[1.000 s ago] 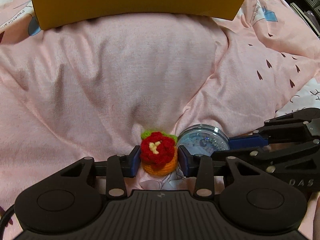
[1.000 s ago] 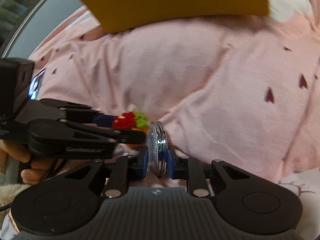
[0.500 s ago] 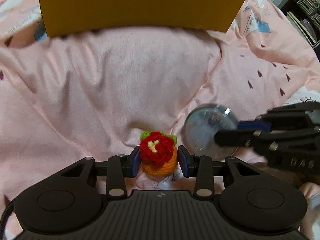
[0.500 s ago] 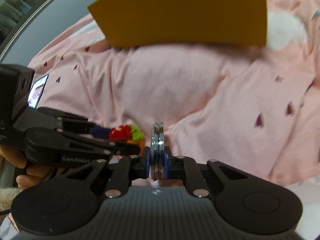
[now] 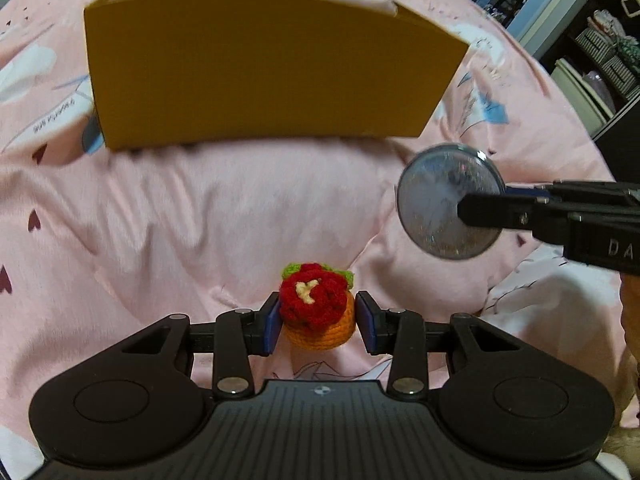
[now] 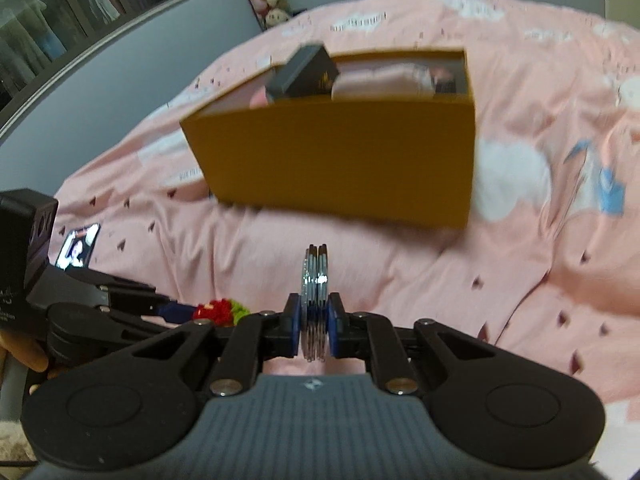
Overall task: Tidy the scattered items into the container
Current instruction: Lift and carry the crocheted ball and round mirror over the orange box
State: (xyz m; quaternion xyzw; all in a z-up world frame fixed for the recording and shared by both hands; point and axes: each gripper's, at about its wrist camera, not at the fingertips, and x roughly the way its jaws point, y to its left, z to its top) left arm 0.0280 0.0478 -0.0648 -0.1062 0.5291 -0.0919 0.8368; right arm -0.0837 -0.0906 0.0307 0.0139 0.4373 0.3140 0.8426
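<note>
Pink bedspread, crochet flower clamped in left tool, box beyond

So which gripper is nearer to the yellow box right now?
Right, though only slightly. The right gripper, holding the round compact, sits a bit ahead toward the yellow box; the left gripper, gripping the crochet flower, hangs further back.

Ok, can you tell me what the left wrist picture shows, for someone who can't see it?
The left gripper holds a crocheted red flower pot above a pink bedsheet. To its right, the right gripper holds a round glittery disc, with an open yellow-brown box beyond.
</note>
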